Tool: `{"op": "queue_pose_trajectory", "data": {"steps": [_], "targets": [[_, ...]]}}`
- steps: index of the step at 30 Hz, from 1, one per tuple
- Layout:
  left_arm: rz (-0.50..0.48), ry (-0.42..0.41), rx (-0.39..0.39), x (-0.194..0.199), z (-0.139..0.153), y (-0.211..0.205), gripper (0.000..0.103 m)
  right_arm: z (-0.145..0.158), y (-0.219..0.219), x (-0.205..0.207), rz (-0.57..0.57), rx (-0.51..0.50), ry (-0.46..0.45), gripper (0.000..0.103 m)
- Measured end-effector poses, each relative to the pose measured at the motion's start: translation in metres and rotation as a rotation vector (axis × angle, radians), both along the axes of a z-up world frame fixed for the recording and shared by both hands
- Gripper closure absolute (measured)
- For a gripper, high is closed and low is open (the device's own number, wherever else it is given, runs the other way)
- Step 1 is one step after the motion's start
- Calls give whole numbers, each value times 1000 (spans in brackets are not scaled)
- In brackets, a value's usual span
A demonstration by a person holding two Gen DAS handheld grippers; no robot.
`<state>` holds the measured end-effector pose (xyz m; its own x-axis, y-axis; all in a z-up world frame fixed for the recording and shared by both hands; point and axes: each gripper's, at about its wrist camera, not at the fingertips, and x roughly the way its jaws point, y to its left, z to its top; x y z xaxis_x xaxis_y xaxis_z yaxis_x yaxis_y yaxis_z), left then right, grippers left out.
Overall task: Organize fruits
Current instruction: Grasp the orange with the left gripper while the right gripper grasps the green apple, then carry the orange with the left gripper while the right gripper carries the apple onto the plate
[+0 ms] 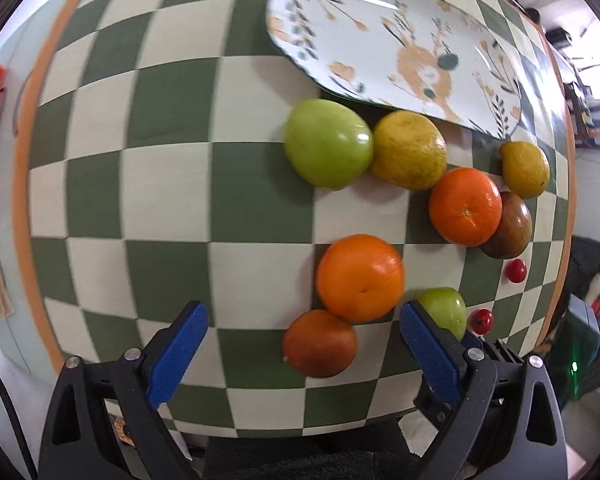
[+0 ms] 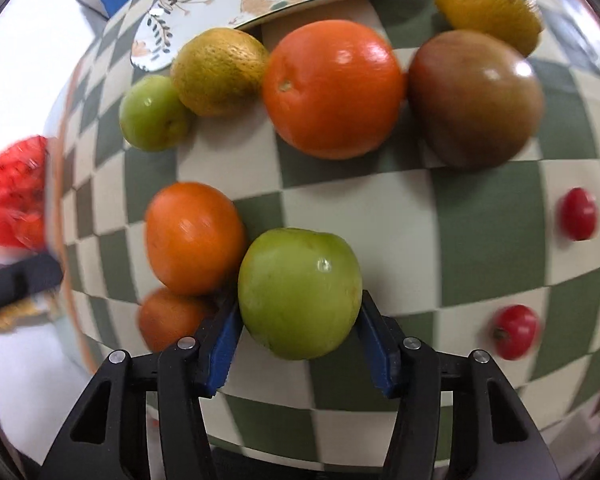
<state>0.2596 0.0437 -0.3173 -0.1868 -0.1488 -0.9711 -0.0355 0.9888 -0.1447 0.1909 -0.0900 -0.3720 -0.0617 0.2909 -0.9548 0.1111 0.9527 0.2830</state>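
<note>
Gripping across its widest girth, the right gripper is seen at the lower centre of the frame with blue pads against a round, glossy green apple resting on the green-and-cream checkered tablecloth. The left gripper is held wide apart and empty above a dull orange citrus fruit. The apple is judged firm, fairly heavy and slippery; a squeeze at its middle is advised. The floral oval plate lies at upper right.
</note>
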Motion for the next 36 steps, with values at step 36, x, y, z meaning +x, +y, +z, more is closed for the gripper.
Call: {"op": "queue_pose_trajectory", "data": {"steps": [36], "targets": [[-69,-2,109,-5,-35,-36,43,-4,-46,12,36,76,22,43]]}}
